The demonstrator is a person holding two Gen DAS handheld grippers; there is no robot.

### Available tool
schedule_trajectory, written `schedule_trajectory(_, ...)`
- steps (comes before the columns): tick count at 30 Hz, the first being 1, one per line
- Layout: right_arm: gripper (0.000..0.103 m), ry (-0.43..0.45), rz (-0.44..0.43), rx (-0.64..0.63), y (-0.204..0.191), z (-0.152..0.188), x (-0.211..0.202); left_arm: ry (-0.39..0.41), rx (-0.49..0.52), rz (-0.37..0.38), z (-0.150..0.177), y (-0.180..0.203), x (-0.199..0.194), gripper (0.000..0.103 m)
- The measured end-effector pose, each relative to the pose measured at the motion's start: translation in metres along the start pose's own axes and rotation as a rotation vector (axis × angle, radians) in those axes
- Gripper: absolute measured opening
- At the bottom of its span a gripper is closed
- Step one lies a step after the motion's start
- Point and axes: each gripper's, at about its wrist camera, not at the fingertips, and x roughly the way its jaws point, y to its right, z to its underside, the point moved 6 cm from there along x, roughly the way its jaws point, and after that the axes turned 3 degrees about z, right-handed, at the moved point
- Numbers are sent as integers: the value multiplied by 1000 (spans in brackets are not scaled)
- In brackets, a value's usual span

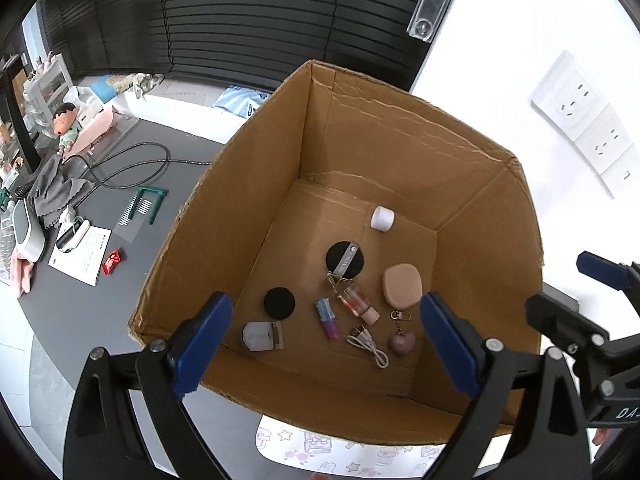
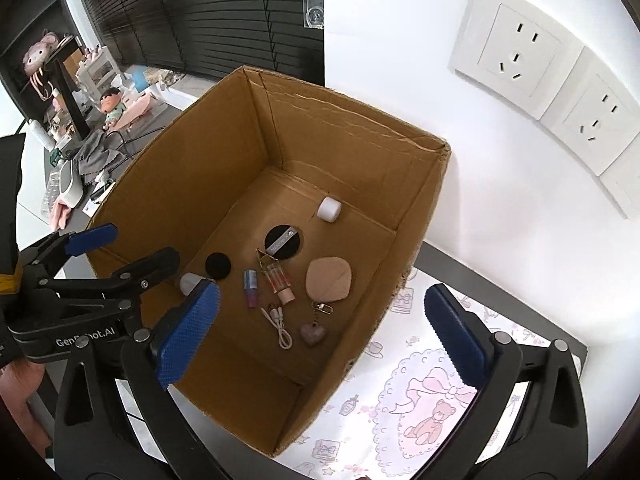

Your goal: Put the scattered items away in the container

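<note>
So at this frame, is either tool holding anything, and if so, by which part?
Nothing is held. The left tool and right tool are both open and empty above the cardboard box, where the small items already lie.

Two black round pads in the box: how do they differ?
The larger black pad carries a grey strap across its face; the smaller black pad is plain. The larger lies nearer the white cap, toward the box's middle; the smaller lies closer to the left wall. Both lie flat on the cardboard box floor.
</note>
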Motion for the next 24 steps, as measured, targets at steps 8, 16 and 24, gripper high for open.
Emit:
schedule_trajectory(8,103,26,18,13,9,8,-14,20,6,-18,3,12,-11,95)
schedule_trajectory(16,103,65,18,68,36,22,-35,40,42,-11,6,44,-25,95)
schedule_trajectory(24,103,119,43,162,85,46,-64,53,103,39,17,101,-42,95)
